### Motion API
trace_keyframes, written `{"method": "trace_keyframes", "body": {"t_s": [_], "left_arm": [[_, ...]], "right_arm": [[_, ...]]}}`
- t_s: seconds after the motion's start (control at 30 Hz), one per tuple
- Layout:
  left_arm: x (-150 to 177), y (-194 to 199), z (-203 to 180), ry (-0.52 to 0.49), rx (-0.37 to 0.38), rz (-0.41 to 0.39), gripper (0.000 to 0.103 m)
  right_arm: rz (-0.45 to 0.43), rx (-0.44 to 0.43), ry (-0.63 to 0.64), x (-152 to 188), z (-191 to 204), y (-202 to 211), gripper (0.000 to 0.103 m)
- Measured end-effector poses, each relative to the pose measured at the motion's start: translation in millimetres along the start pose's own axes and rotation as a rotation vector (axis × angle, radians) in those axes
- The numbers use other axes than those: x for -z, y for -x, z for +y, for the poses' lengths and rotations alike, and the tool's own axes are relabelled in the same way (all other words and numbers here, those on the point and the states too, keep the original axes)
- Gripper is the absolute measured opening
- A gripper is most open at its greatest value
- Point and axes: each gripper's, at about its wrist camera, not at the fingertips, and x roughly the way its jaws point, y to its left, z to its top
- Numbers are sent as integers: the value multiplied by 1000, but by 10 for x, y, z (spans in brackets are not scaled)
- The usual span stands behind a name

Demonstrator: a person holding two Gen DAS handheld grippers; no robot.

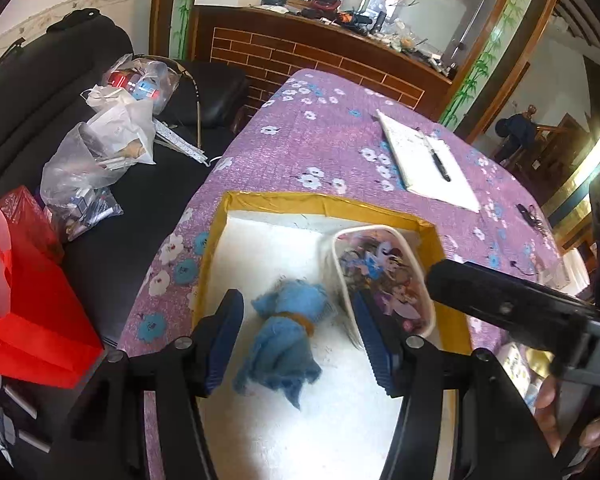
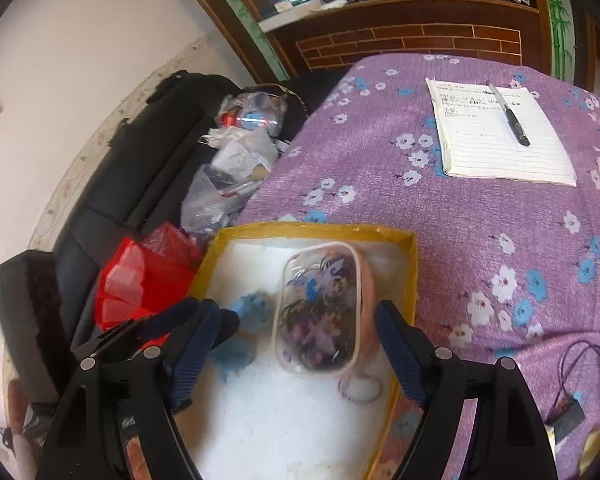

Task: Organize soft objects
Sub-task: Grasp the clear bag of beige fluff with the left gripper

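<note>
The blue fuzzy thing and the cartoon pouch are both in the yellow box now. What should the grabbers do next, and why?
Probably lift both away. The left gripper stands open around the blue cloth bundle, not pressing it. The right gripper is open around the cartoon pouch. Both things seem to rest in the yellow box, so they look delivered.

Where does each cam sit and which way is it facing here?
Left wrist: on the left gripper, angled down into the yellow-rimmed box; its open jaws straddle the blue cloth bundle; right gripper and a fingertip at right.
Right wrist: on the right gripper, angled down; jaws flank the cartoon-print pouch; left gripper at left.
Shared: box, bundle, pouch, notepad, purple floral tablecloth.
</note>
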Motion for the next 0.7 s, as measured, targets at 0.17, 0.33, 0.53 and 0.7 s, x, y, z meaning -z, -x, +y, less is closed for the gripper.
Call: {"method": "trace_keyframes", "body": {"t_s": [0.17, 0.33, 0.53, 0.7], "left_arm": [[166, 299, -116, -20, 25, -49, 58], [459, 572, -377, -58, 74, -99, 63], [916, 812, -860, -131, 179, -107, 64], [1356, 862, -1367, -228, 239, -74, 66]], "right_arm": [[-86, -1, 87, 337, 49, 514, 84], [-178, -1, 137, 822, -69, 1033, 84], [-194, -60, 65, 1372, -501, 1601, 84], [-340, 13, 95, 1746, -793, 2158, 84]]}}
